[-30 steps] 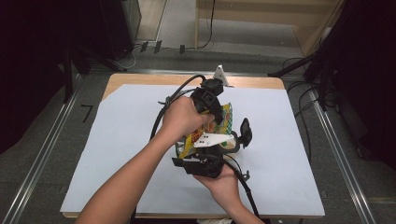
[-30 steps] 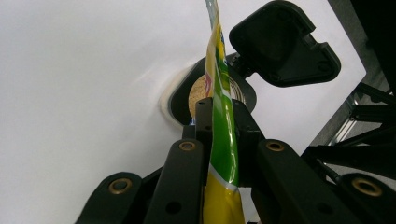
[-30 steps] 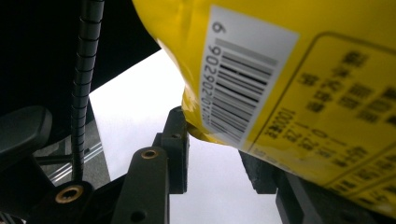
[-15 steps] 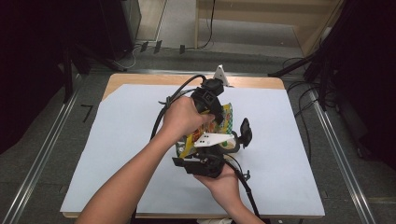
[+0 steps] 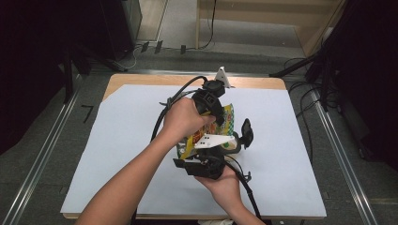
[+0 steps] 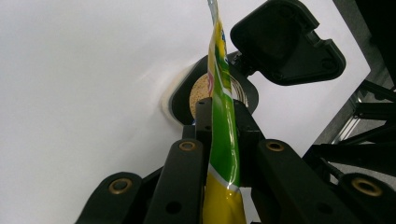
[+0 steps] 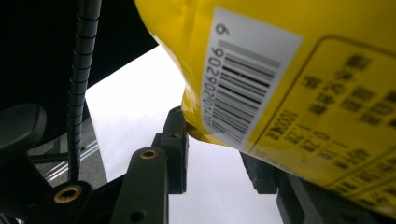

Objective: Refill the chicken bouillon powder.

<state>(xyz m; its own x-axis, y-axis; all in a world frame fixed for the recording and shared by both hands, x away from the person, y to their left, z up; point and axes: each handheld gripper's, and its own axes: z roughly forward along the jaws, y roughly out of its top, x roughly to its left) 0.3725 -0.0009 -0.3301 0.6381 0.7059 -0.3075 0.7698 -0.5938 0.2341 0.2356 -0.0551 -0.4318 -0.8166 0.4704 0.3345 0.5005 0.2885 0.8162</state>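
Note:
A yellow-green snack bag (image 5: pixel 224 123) is held up over the middle of the white sheet, between both grippers. My left gripper (image 5: pixel 213 112) comes down from above, and in the left gripper view it (image 6: pixel 223 105) is shut on the bag's thin edge (image 6: pixel 222 140). Right under that edge stands a black round container (image 6: pixel 180 100) with pale granules inside, its hinged lid (image 6: pixel 285 42) swung open. My right gripper (image 5: pixel 206 160) reaches in from the near side; its jaws (image 7: pixel 215 135) sit around the lower barcode end of the bag (image 7: pixel 280 70), the left pad touching it.
The container (image 5: pixel 238 146) and its lid (image 5: pixel 246 132) stand just right of the bag. A white sheet (image 5: pixel 122 140) covers the wooden table (image 5: pixel 141 79). A small white three-cornered piece (image 5: pixel 222 76) stands at the back edge. Cables trail from both grippers.

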